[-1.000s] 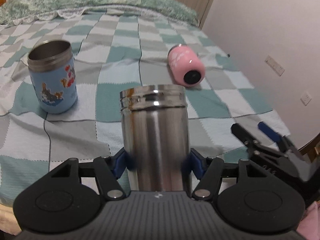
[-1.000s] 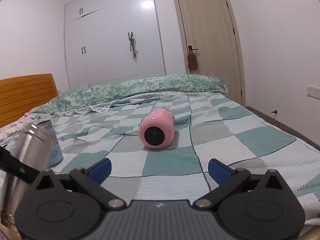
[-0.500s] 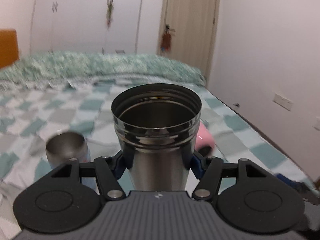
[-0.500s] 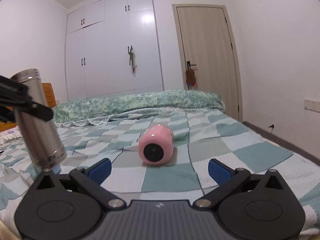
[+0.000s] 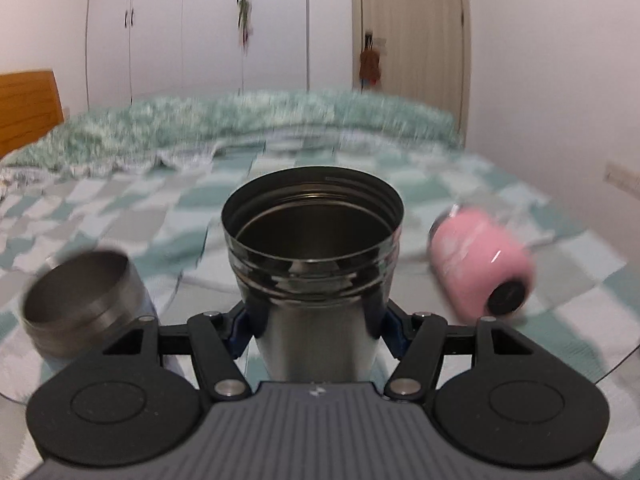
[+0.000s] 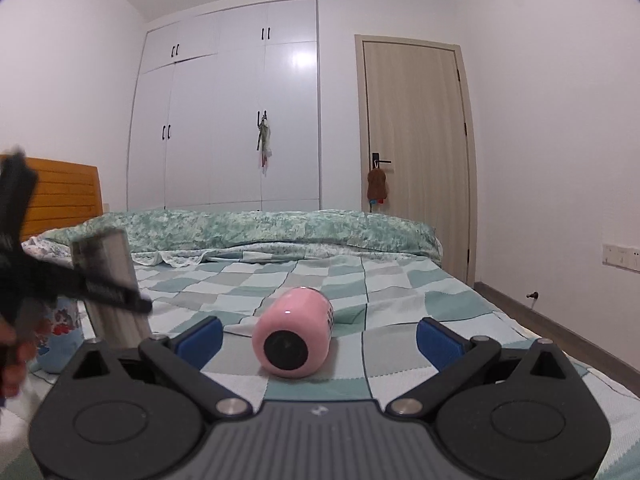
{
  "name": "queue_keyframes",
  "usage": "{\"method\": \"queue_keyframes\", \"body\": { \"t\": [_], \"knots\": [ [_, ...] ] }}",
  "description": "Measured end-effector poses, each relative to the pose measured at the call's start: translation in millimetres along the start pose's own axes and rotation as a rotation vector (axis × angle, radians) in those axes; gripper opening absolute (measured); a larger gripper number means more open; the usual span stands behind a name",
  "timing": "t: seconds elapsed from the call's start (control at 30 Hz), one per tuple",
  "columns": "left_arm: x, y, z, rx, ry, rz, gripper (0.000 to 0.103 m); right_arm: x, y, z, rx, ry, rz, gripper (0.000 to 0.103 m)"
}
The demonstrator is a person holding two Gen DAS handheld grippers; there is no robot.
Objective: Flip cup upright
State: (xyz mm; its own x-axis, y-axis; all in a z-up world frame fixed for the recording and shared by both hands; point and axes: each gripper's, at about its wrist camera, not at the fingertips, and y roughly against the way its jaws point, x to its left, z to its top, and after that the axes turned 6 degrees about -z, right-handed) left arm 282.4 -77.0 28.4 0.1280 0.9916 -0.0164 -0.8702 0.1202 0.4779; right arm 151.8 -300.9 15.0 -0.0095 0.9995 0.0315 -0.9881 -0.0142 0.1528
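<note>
between left fingers (image 5: 316,330) clamped steel cup (image 5: 314,272), right fingers (image 6: 318,330) spread before pink cup (image 6: 292,332)

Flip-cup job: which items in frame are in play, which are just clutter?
In play:
- steel cup, clamped in left gripper
- pink cup, on its side
- right gripper, open

Clutter:
- blue cartoon cup, already upright
- checkered bedspread

No readable text, brand or number is found in either view. Dark markings are seen on the side of the pink cup (image 6: 294,338), centre of the right wrist view, but they cannot be made out.
</note>
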Motion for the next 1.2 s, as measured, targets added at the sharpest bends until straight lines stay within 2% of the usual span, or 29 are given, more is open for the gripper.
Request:
{"method": "queue_keyframes", "body": {
  "t": [0.03,0.2,0.23,0.27,0.3,0.33,0.57,0.73,0.9,1.0,1.2],
  "knots": [
    [1.5,0.0,-3.5,-0.031,-0.007,-0.004,0.064,-0.3,-1.4,-1.0,0.005,0.001,0.001,0.103],
    [0.6,1.9,-0.8,-0.031,-0.027,-0.016,0.065,1.6,-5.9,-3.9,0.021,0.015,0.004,0.103],
    [0.9,5.1,-0.3,-0.037,-0.027,-0.027,0.073,2.4,-5.6,-4.3,0.02,0.019,0.005,0.103],
    [1.2,8.2,0.2,-0.048,-0.026,-0.039,0.09,3.5,-3.5,-5.0,0.019,0.021,0.006,0.103],
    [1.9,14.6,0.6,-0.071,-0.027,-0.053,0.099,4.0,-2.2,-5.4,0.017,0.023,0.006,0.103],
    [3.7,23.9,0.5,-0.101,-0.029,-0.058,0.103,4.3,-1.3,-5.6,0.015,0.025,0.007,0.103],
    [22.6,102.5,4.3,-0.289,-0.051,-0.068,0.103,6.2,8.0,-7.5,-0.016,0.04,0.017,0.103],
    [43.6,155.9,-14.4,-0.388,-0.046,-0.039,0.103,9.0,20.4,-7.4,-0.05,0.052,0.03,0.103],
    [61.9,178.7,-50.1,-0.384,-0.017,-0.009,0.103,13.0,33.6,-6.9,-0.058,0.051,0.05,0.103],
    [71.7,181.4,-73.3,-0.368,0.008,0.008,0.103,17.0,42.9,-8.1,-0.057,0.05,0.061,0.103],
    [85.0,184.0,-106.6,-0.39,0.037,0.05,0.103,21.5,61.5,-12.1,-0.046,0.049,0.073,0.103]
  ]
}}
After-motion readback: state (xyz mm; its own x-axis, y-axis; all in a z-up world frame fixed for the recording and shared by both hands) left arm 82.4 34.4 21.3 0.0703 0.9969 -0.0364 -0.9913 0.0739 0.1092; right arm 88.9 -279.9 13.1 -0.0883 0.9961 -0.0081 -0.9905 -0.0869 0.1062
